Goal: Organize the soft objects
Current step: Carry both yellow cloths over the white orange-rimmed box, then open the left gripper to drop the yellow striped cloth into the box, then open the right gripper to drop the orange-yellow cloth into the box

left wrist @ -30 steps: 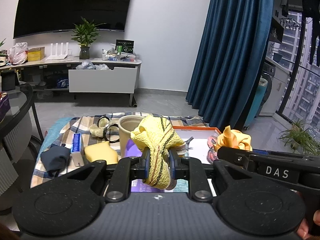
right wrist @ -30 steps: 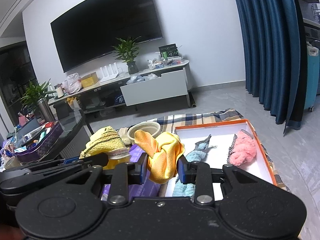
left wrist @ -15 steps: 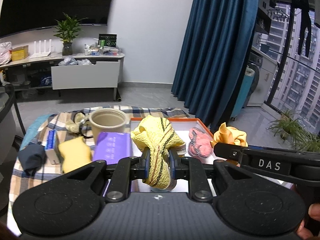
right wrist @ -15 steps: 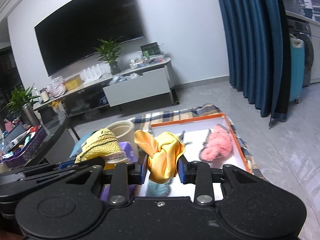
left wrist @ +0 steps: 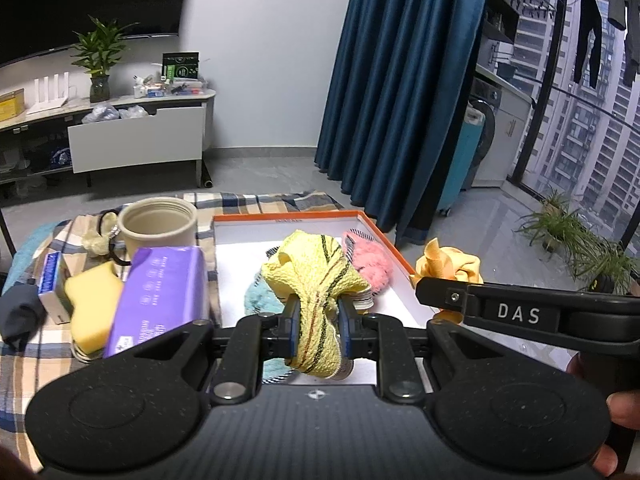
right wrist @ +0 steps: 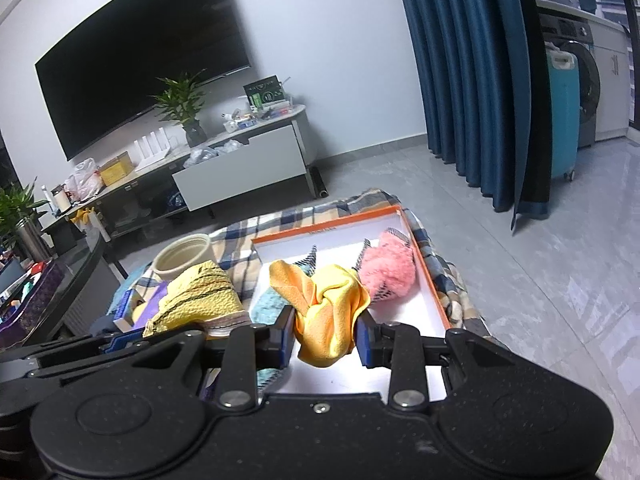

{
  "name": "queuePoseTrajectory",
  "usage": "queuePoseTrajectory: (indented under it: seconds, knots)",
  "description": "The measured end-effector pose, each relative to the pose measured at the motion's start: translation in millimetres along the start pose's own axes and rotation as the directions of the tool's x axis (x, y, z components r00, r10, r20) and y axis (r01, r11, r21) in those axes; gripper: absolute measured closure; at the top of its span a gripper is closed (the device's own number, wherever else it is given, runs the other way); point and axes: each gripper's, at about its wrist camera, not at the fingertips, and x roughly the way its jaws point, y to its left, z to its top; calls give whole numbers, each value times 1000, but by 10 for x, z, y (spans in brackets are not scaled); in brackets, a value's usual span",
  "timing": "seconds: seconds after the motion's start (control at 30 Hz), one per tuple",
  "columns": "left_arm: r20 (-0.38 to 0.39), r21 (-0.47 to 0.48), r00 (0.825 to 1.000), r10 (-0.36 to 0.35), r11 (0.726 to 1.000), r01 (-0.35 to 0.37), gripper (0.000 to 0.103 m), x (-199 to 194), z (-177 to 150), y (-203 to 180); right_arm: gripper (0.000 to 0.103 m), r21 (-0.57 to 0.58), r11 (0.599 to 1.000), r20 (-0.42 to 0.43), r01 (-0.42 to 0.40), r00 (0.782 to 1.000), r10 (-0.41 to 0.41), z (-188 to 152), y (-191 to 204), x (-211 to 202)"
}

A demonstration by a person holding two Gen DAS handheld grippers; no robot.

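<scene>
My left gripper [left wrist: 318,330] is shut on a pale yellow striped cloth [left wrist: 316,280], held above the near part of the orange-rimmed white box [left wrist: 288,216]. To its right, my right gripper [right wrist: 324,334] is shut on an orange-yellow cloth [right wrist: 324,312], also over that box [right wrist: 328,226]. Inside the box lie a fluffy pink item [right wrist: 388,272] at the right and a light blue fluffy item [left wrist: 256,296] partly hidden under the held cloths. In the right wrist view the left gripper's striped cloth [right wrist: 200,296] shows at the left.
On the plaid cloth [left wrist: 24,364] left of the box: a purple pack [left wrist: 160,292], a yellow sponge [left wrist: 92,300], a beige cup [left wrist: 158,226], a dark cloth [left wrist: 20,316], a small blue-white box [left wrist: 50,284]. A dark glass table edge [right wrist: 76,276] stands left; blue curtains [left wrist: 400,80] right.
Both grippers have moved forward and down over the box, still holding their cloths. The box and the pink and blue items now lie directly beneath them.
</scene>
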Motion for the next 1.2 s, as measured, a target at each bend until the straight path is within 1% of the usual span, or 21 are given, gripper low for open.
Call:
queuePoseTrajectory:
  seconds: [0.67, 0.73, 0.77, 0.87, 0.97, 1.03, 1.1, 1.13, 1.17, 1.2]
  knots:
    - [-76, -6, 997, -21, 1000, 21, 82, 355, -102, -118, 64, 27, 999, -46, 19, 999, -18, 29, -287, 306]
    - [-84, -9, 996, -32, 999, 31, 81, 380, -111, -123, 60, 30, 999, -51, 17, 999, -16, 25, -293, 337]
    - [-87, -12, 995, -39, 999, 38, 79, 384, -119, -125, 58, 29, 999, -52, 18, 998, -17, 28, -292, 347]
    - [-95, -18, 994, -56, 998, 55, 75, 378, -134, -122, 57, 31, 999, -46, 37, 998, -36, 26, -319, 348]
    - [-95, -26, 994, -56, 998, 53, 65, 354, -139, -102, 55, 41, 998, -36, 43, 998, -41, 24, -347, 313]
    - [-88, -33, 995, -57, 998, 54, 62, 313, -130, -84, 54, 37, 998, -27, 49, 999, -48, 32, -346, 276]
    - [-80, -37, 995, -60, 998, 57, 53, 276, -113, -72, 53, 33, 999, -26, 39, 999, -38, 38, -336, 244]
    - [-74, -38, 996, -55, 998, 52, 51, 248, -105, -67, 52, 31, 999, -24, 40, 999, -39, 38, -324, 227]
    - [-67, -37, 997, -50, 998, 47, 48, 233, -96, -61, 50, 27, 999, -21, 42, 999, -41, 41, -309, 210]
    - [-63, -36, 997, -45, 998, 43, 45, 211, -85, -54, 44, 23, 999, -19, 43, 999, -43, 41, -294, 191]
